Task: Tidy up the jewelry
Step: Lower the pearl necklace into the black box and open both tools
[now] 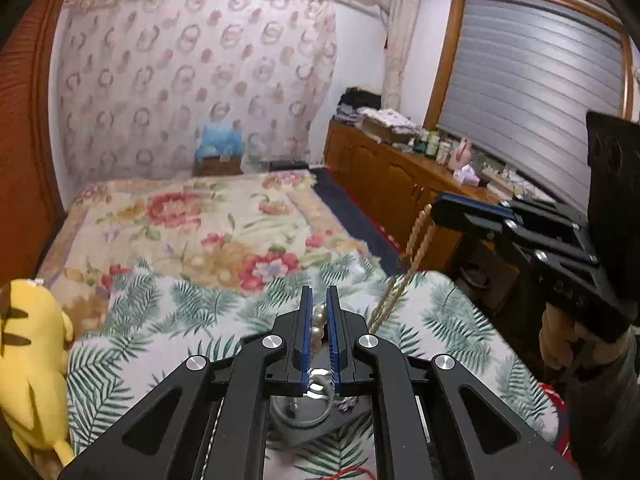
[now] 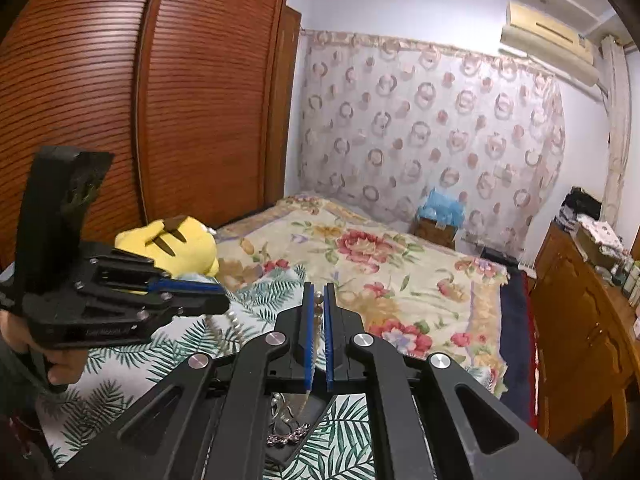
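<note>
Left tool (image 1: 319, 312) clenched on pearl strand (image 1: 319, 322), right tool (image 2: 319, 308) clenched on gold chain (image 1: 416, 236), above fern-print bedding (image 1: 192, 312)

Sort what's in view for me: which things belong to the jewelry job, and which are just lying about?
Job:
- pearl strand, clamped in the left gripper
- gold rope chain, hanging from the right gripper
- dark tray below, holding a silver link chain and a bangle

Lying about:
- yellow plush toy
- bed with floral blanket
- wooden sideboard with bottles

Yellow plush toy (image 1: 32, 360), green palm-leaf cloth (image 1: 180, 320), red-floral cream bedspread (image 1: 192, 216), blue-padded black fingers (image 1: 308, 320)
</note>
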The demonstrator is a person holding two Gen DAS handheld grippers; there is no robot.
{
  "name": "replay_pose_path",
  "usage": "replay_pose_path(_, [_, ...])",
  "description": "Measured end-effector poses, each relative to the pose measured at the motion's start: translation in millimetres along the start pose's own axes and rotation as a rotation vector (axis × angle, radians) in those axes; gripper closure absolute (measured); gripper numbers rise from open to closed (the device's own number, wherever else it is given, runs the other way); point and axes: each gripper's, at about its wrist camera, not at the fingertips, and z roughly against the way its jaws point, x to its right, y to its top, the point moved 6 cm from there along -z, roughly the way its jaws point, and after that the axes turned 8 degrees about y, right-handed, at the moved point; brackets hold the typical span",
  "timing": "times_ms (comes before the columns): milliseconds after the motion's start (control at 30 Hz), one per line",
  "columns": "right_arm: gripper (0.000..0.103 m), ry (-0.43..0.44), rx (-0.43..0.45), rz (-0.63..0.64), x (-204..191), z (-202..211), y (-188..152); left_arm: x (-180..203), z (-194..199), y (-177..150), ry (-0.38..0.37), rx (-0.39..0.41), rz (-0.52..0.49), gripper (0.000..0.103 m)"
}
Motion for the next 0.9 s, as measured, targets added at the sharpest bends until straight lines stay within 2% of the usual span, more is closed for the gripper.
replay_pose_path(200, [0.098,0.024,-0.089,-0.053,7.9,-48.0,-34.0,-7.7,-22.5,-24.1,0.001,-0.055,0.011,0.097])
replay_pose_path(400, [0.098,0.055,-0.163,-0.076,3.5,-78.5,-63.0,-10.3,-38.9,-39.2,0.003,-0.091,0.013,0.097])
replay_pose_path(900, [0.097,0.082,-0.208,-0.108,0.8,-86.6,-93.7,-12.5,-46.1,-58.2,0.031,-0.108,0.002,0.097])
